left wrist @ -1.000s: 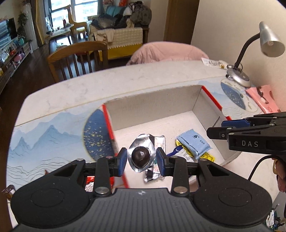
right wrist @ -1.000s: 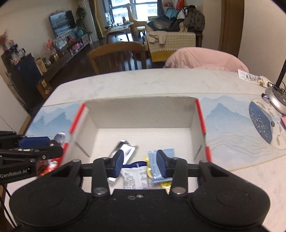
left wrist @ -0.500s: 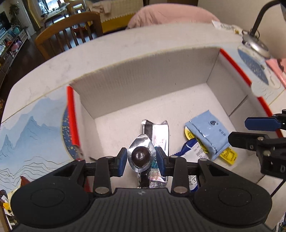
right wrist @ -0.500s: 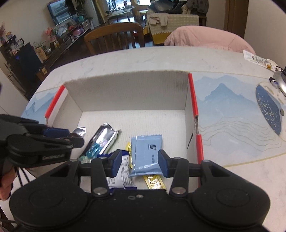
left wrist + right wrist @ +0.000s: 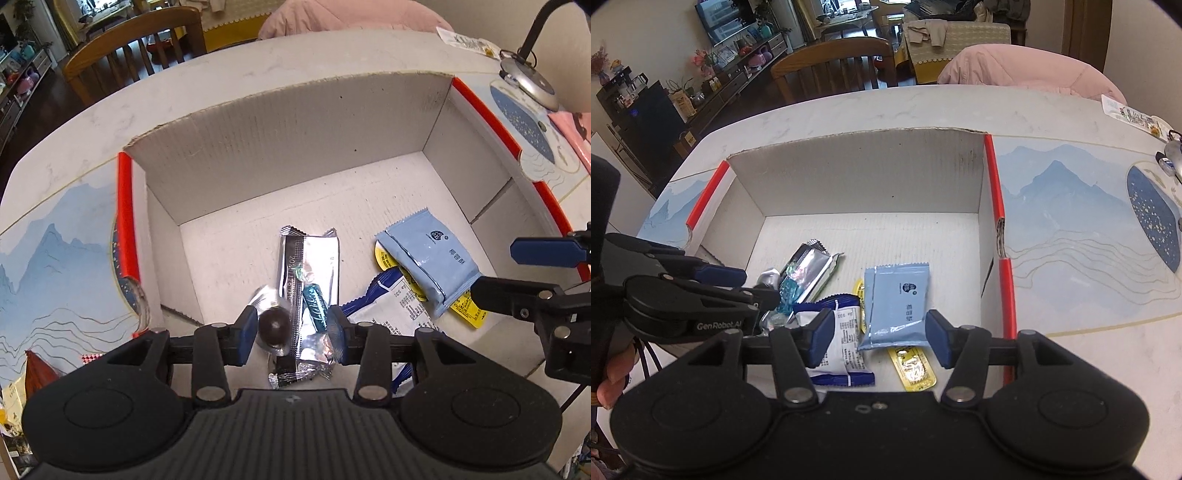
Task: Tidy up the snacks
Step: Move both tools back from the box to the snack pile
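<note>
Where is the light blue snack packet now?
In the right wrist view, the light blue snack packet lies on the cardboard box floor, right of centre, overlapping a yellow packet, beside the white-and-blue packet.

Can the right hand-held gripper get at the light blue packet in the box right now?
Probably yes. The right hand-held gripper is open and empty, the light blue packet lies on top of the other snacks between its fingers, and nothing covers it.
</note>
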### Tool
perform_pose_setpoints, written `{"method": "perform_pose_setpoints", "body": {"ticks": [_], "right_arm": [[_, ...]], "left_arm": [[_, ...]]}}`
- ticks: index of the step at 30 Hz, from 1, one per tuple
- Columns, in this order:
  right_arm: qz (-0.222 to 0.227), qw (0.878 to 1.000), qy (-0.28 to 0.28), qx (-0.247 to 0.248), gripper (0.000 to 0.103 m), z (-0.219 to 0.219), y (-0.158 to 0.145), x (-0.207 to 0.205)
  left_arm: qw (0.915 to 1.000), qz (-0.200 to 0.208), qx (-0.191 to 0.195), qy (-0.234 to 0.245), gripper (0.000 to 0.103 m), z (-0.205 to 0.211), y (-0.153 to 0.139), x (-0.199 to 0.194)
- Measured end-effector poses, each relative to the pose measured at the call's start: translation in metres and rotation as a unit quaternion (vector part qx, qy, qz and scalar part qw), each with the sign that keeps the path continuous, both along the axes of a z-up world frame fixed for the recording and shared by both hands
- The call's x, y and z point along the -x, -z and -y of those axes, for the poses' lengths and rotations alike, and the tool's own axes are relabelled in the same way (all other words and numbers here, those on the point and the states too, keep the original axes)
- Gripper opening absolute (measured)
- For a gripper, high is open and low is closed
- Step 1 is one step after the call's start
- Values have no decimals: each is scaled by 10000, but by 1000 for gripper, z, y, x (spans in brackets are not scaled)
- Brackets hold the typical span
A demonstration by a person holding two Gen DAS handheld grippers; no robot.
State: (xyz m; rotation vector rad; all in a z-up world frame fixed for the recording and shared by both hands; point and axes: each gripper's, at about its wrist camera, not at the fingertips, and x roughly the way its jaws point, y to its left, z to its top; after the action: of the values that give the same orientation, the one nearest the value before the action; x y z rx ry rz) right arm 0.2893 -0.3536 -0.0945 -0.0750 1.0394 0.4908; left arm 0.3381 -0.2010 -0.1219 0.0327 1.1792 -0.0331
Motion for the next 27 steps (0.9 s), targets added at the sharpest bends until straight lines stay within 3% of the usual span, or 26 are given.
{"method": "perform_pose_setpoints", "body": {"ticks": [9, 12, 20, 24, 27], "right_arm": [[175, 9996, -139, -168, 54, -4, -19, 15], [277, 9993, -142, -229, 63, -8, -27, 23], [571, 9974, -159, -413, 65, -27, -50, 47], [761, 9957, -163, -502, 77, -43, -59, 62], [879, 9945, -150, -541, 79, -57, -64, 75]], "left_arm": [[9986, 460, 233, -64, 43, -10, -35, 31], [9974, 619, 338, -117, 43, -15, -46, 41], [9932, 1058, 476, -54, 44, -31, -74, 70], [9907, 1275, 483, 21, 50, -45, -86, 87], [9886, 1439, 451, 42, 52, -59, -93, 100]]}}
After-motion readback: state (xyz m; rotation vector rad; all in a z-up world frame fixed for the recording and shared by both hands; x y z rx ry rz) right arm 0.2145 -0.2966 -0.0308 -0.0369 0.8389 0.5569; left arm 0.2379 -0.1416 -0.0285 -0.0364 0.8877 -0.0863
